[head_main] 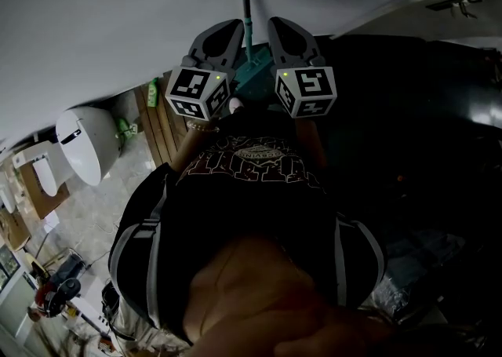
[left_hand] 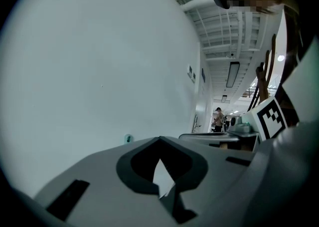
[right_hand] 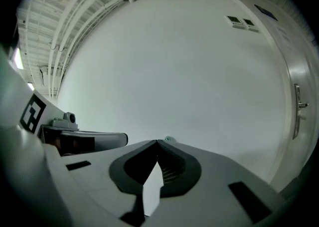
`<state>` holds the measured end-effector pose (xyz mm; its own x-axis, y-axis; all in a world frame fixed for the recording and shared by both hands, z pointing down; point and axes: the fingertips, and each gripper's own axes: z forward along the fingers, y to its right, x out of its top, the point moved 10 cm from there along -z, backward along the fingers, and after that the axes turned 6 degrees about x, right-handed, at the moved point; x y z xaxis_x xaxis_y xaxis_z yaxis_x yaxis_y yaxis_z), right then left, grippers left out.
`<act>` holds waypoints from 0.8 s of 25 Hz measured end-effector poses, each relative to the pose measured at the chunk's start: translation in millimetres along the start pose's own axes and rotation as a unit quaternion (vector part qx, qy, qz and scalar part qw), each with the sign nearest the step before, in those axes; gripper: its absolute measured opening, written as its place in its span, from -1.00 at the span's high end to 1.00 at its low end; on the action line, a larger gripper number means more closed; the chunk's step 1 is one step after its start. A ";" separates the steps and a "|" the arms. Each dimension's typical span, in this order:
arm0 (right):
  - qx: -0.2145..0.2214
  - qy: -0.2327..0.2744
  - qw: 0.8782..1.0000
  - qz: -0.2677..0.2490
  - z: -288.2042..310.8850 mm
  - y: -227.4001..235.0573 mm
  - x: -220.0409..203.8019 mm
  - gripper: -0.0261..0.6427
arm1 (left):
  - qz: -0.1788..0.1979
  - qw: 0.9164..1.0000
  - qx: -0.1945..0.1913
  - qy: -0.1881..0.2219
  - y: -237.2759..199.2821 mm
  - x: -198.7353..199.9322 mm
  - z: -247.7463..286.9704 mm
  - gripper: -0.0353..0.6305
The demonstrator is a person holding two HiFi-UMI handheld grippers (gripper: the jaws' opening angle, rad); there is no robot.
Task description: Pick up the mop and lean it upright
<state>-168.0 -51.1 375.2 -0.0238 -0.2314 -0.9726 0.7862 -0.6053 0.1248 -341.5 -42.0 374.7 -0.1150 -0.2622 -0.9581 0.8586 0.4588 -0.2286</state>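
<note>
Grey left gripper (left_hand: pixel 159 138): jaws pressed together tip to tip with nothing between them, pointing at the wall.
Grey right gripper (right_hand: pixel 158 142): jaws also pressed together and empty, held just beside the left one.
Both from the head view: the left gripper (head_main: pixel 227 34) and the right gripper (head_main: pixel 284 34) sit side by side. Each has its black-and-white marker cube at the end nearest the person.
Mop (head_main: pixel 246 10): its teal handle runs up between the two grippers, and its top end rests against the wall. Neither gripper appears to touch it. A wider teal part shows low between the cubes.
Mop in the gripper views: only a small teal spot on the wall beyond the jaw tips, probably the handle's end.
Wall (head_main: pixel 118 26): plain white, filling most of what each gripper faces.
Person: a dark printed shirt (head_main: pixel 251 167) fills the lower head view.
Done so far: picking up and leaning look finished, since the mop seems to stand against the wall with no grip on it.
Left to do: draw both grippers clear and see that it stays put.
Unclear: the mop's foot is hidden, so how firmly it stands cannot be told.
</note>
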 end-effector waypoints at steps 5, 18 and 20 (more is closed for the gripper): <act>-0.003 0.003 1.000 0.008 -4.7 -1.1 -1.5 0.86 | 0.002 1.000 -0.003 0.002 3.3 -0.6 -4.0 0.78; -0.004 -0.004 1.000 0.004 -2.2 -4.2 -4.6 0.86 | -0.003 1.000 -0.002 0.000 0.1 -4.3 -7.8 0.78; -0.004 -0.004 1.000 0.005 -1.0 -4.4 -5.0 0.86 | -0.002 1.000 -0.003 0.001 -0.9 -4.0 -7.9 0.78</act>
<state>-170.8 -46.5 379.4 -0.0210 -0.2441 -0.9695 0.7913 -0.5967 0.1331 -345.8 -34.6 377.4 -0.1186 -0.2627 -0.9576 0.8553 0.4628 -0.2329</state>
